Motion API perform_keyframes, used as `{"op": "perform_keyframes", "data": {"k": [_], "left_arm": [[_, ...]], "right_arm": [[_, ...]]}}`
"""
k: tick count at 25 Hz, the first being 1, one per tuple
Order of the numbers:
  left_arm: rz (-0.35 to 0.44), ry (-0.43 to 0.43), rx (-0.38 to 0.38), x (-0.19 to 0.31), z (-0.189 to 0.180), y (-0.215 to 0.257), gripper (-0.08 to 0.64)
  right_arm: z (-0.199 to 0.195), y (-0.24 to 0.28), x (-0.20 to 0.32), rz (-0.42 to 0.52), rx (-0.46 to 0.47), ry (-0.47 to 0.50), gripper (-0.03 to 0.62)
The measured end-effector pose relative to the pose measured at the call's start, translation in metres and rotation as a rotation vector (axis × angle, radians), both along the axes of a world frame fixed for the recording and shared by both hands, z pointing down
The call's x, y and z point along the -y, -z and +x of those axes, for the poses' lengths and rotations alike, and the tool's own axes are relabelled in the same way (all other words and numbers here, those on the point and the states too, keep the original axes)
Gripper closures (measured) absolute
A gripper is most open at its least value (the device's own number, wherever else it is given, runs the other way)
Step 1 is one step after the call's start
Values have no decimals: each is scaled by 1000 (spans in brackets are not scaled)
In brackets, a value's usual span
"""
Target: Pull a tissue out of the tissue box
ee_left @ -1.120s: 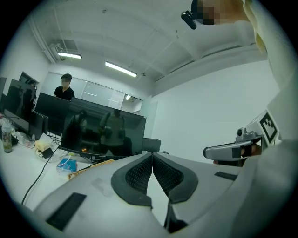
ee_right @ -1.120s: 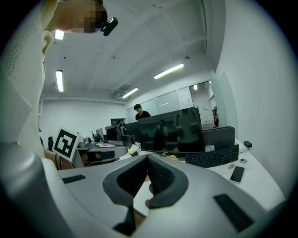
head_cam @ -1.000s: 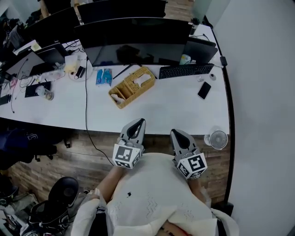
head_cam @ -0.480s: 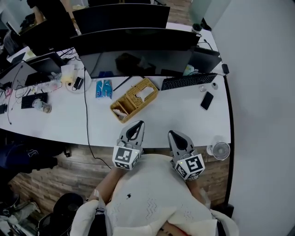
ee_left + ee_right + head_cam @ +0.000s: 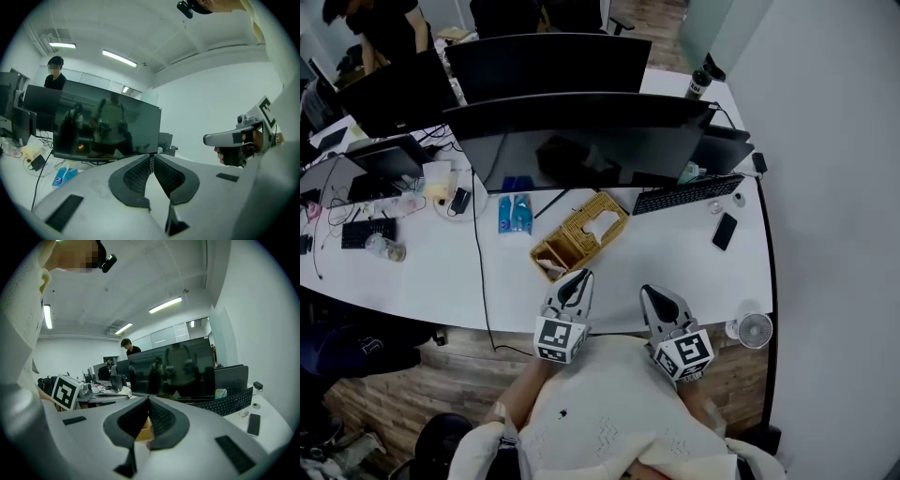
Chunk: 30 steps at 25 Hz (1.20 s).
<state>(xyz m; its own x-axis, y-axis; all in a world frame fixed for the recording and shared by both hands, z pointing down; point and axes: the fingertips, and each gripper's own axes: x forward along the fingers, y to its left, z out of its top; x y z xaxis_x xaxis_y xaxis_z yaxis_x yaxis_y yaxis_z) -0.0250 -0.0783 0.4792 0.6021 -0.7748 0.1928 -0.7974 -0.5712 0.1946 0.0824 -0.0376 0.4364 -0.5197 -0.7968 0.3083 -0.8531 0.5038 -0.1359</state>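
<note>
— Since the left gripper (image 5: 580, 277) and right gripper (image 5: 648, 292) sit at the near edge of the long white desk (image 5: 675, 253), where is the tissue box (image 5: 579, 236)?
— It's a wicker one, lying angled on the desk before the wide dark monitor (image 5: 581, 141), with a white tissue (image 5: 602, 222) poking from its top. It lies just beyond the left gripper, untouched.
— And the jaws?
— Both pairs are pinched together at the tips, nothing held.
— The room?
— An office: wood-plank floor (image 5: 422, 347), pale wall (image 5: 834, 187) at right, ceiling strip lights (image 5: 119, 58). A black keyboard (image 5: 687, 194) and a phone (image 5: 725, 231) lie right of the box, blue packets (image 5: 515, 214) left.
— Any writing?
— A logo (image 5: 109, 160) on the monitor's lower bezel, too small to read; black square markers on each gripper's cube (image 5: 560, 339).
</note>
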Motion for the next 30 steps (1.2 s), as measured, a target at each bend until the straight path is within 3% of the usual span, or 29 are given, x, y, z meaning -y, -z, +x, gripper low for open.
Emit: {"op": "perform_keyframes", "data": {"k": [8,18,22,30], "left_arm": [[-33,-10,0,19,-8,-19,544],[-67,-36,64,38,1,-54,537],[-83,-59,88,48,11,-66,449],[-130,-62,156,70,24,-96,423]], "right_arm": [[-11,-7,13,-26,-12,-28,591],[-14,-15,16,-60,-41,-51,591],[-11,-19,18,-81,-49,-63,591],[-7,-28,19,-108,-78,-67,591]]}}
